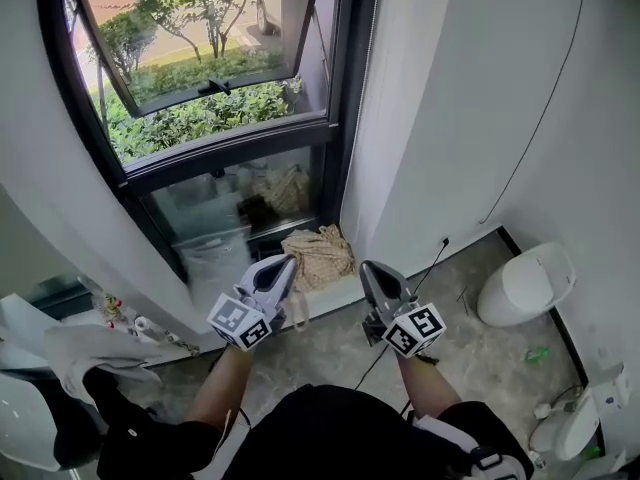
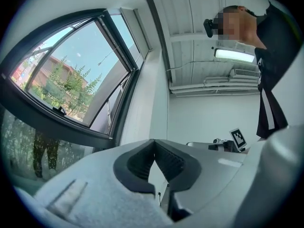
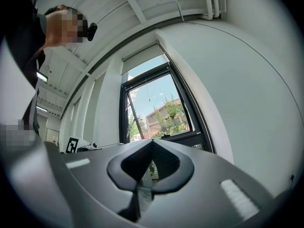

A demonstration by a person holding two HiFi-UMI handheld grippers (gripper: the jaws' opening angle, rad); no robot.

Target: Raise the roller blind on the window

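Observation:
A dark-framed window (image 1: 225, 148) fills the upper left of the head view, its top sash tilted outward over green shrubs. In the right gripper view the same window (image 3: 159, 110) has a pale roller blind (image 3: 142, 57) rolled up short at its top, and a thin pull cord (image 3: 147, 95) hangs in front of the glass. Both grippers are held low in front of the window and apart from it. My left gripper (image 1: 288, 261) (image 2: 153, 140) is shut with nothing between its jaws. My right gripper (image 1: 366, 266) (image 3: 152, 141) is likewise shut and empty.
A checked cloth bundle (image 1: 320, 253) lies on the floor by the window's foot. A white round bin (image 1: 525, 283) stands at the right wall, where a thin black cable (image 1: 545, 108) runs down. White fixtures (image 1: 575, 423) and clutter (image 1: 100, 343) sit at the bottom corners.

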